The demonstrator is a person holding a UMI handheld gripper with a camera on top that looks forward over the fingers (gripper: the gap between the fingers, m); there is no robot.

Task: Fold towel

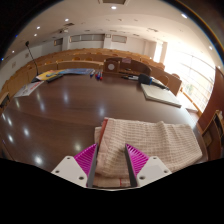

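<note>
A beige towel (145, 140) with a woven texture lies on the dark brown table (70, 105), spread out to the right of and beyond my fingers. Its near edge runs back between the fingers as a thick bunched strip. My gripper (112, 165) is shut on that strip: the towel fills the whole gap and both pink pads (86, 158) press on its sides. The part of the towel under the fingers is hidden.
A white flat cloth (157, 94) lies further off on the table to the right. Blue and white items (52, 75) lie at the far left. A dark box (112, 66) stands at the back. A wooden chair (211, 128) is close on the right.
</note>
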